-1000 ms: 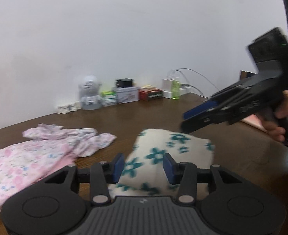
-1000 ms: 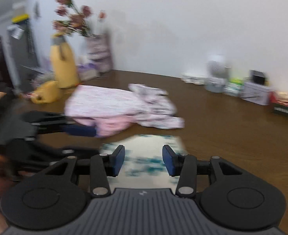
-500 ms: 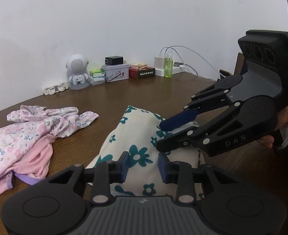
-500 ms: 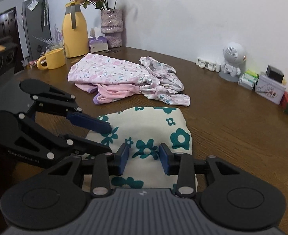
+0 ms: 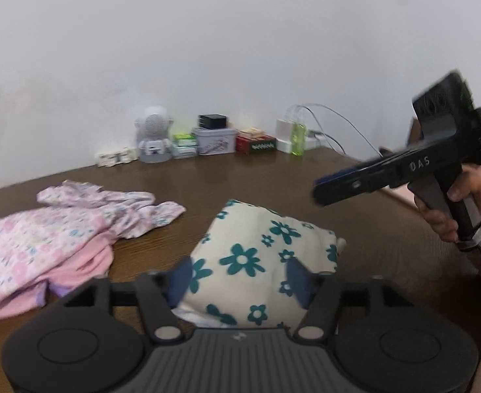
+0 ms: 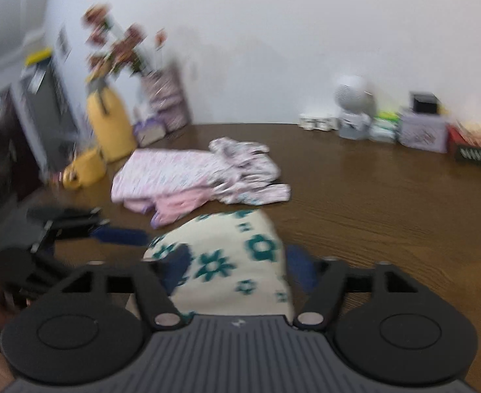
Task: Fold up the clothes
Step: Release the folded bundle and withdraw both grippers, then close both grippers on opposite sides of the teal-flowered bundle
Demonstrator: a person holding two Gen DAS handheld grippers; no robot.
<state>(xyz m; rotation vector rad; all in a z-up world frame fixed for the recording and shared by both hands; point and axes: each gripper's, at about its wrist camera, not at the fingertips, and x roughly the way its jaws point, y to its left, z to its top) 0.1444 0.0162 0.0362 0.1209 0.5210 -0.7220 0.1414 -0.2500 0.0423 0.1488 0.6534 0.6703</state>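
A folded cream cloth with teal flowers [image 5: 256, 255] [image 6: 237, 249] lies on the brown table [image 5: 273, 180]. My left gripper [image 5: 240, 281] hangs just over its near end. Its jaws are opening, the blue pads stand wide on either side of the cloth and do not press it. My right gripper [image 6: 237, 271] flanks the same cloth from the other side, also opening, pads clear of the fabric. In the left wrist view the right gripper [image 5: 319, 193] sits up and to the right in a person's hand. The right wrist view, which is blurred, shows the left gripper [image 6: 122, 235] at the left.
A loose pile of pink floral clothes [image 5: 44, 245] [image 6: 181, 173] lies left of the cloth. Along the wall stand a small white robot figure [image 5: 153, 137], tins and boxes [image 5: 212, 140] and a charger with cables [image 5: 292, 134]. A yellow flask [image 6: 111, 127], mug [image 6: 83, 168] and flower vase [image 6: 165, 104] stand far left.
Both grippers' jaws have spread from narrow to wide around the cloth. The right gripper has drawn back off the cloth, to the right in the left wrist view.
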